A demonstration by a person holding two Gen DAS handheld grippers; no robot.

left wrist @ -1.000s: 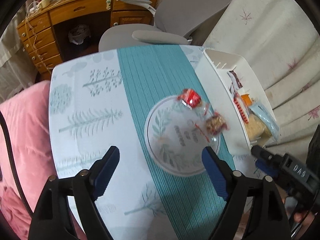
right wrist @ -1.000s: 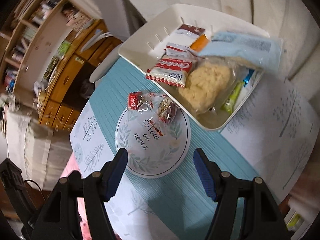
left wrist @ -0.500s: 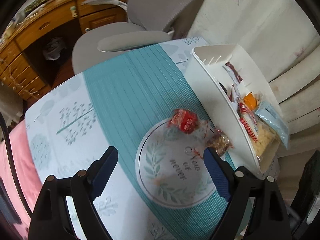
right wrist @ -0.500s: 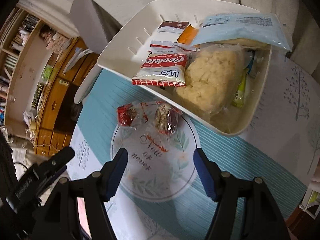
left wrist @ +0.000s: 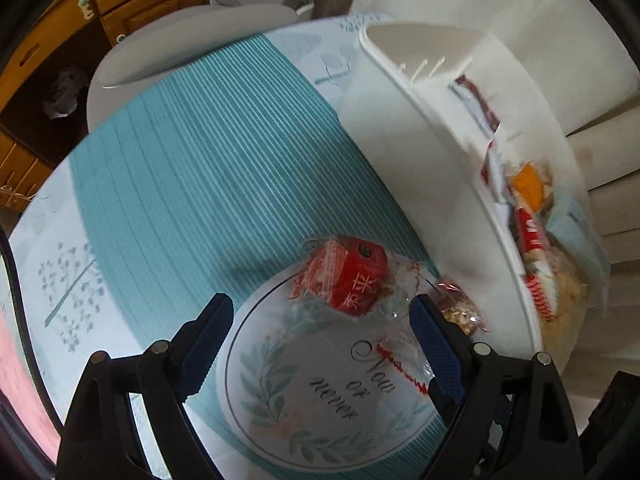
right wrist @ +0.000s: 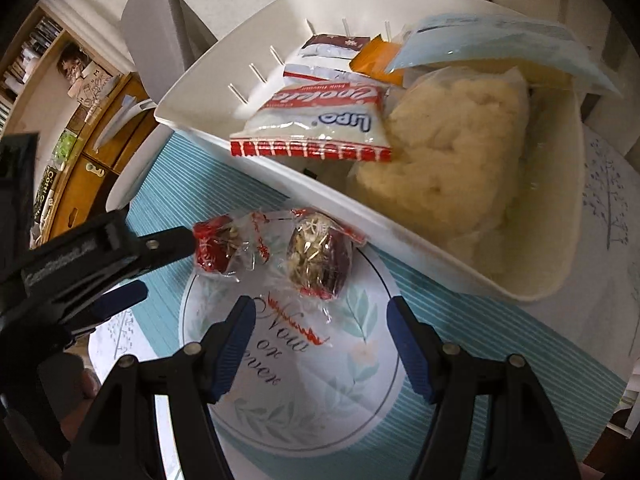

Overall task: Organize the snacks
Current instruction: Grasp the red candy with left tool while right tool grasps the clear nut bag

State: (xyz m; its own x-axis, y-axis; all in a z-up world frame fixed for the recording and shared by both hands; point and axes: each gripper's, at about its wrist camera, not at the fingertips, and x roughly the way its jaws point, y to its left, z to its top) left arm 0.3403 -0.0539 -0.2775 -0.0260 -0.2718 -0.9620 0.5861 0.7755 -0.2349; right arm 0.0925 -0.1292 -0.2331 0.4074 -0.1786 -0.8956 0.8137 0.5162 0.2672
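Note:
Two wrapped snacks lie on the round emblem of the teal table mat (left wrist: 200, 168): a red one (left wrist: 352, 276) and a brown nut one (left wrist: 458, 312). My left gripper (left wrist: 322, 312) hangs open just short of the red snack (right wrist: 214, 248), which sits ahead of the gap. My right gripper (right wrist: 320, 312) stands open, close above and short of the nut snack (right wrist: 318, 258). The left gripper (right wrist: 168, 266) reaches in from the left in the right wrist view. Beside the snacks stands a white bin (right wrist: 312, 184) holding a Lipo cookie pack (right wrist: 320, 120), a yellow crumbly bag (right wrist: 448, 160) and a blue packet (right wrist: 492, 44).
The white bin (left wrist: 420, 184) rises right behind the two snacks. A grey office chair (left wrist: 180, 40) stands at the table's far edge, with a wooden desk (left wrist: 40, 60) behind it. Pink fabric (left wrist: 16, 360) lies past the table's left edge. Cream curtain (left wrist: 520, 20) hangs behind the bin.
Both grippers have come down and closer to the two snacks. The left gripper moved across toward the red snack and now shows in the right wrist view. Neither has closed.

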